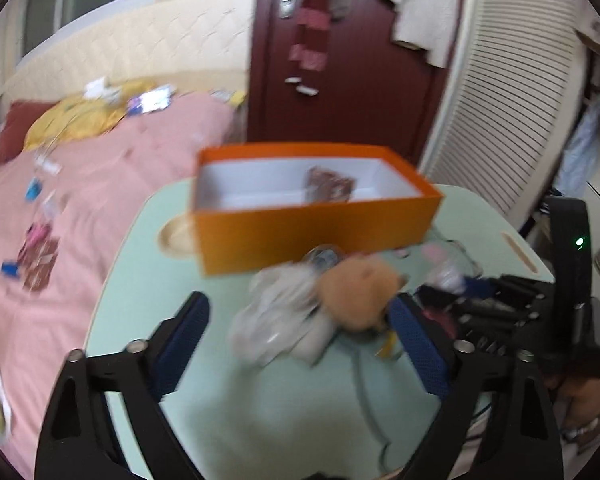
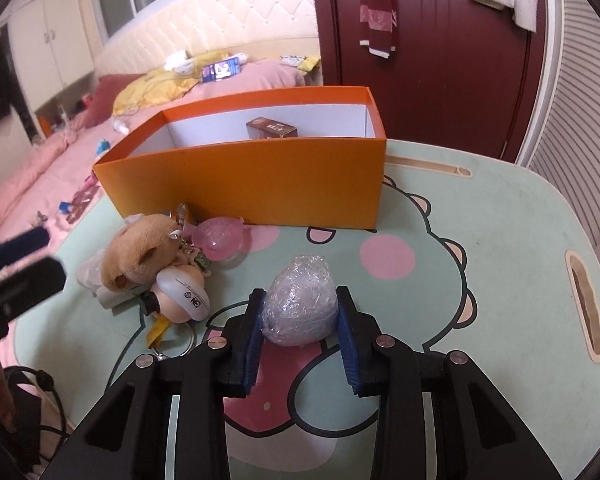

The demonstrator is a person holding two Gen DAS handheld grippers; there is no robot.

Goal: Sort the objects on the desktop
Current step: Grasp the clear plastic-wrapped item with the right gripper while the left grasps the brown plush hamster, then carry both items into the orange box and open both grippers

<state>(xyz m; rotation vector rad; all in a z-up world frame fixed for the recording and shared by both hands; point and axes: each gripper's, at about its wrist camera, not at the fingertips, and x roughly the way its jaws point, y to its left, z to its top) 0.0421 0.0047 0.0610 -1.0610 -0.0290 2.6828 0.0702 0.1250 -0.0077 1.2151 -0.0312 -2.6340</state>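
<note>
An orange box stands at the back of the green table with a small brown carton inside; the box also shows in the left wrist view. My right gripper is shut on a plastic-wrapped ball just above the table. My left gripper is open, its fingers on either side of a pile with a tan plush toy and a clear plastic bag. In the right wrist view the plush lies with a pink turtle toy and a white egg-shaped toy.
A pink bed strewn with small items lies left of the table. A dark red door and a slatted wardrobe stand behind. The table has slots along its right edge. A cable runs across the table's near side.
</note>
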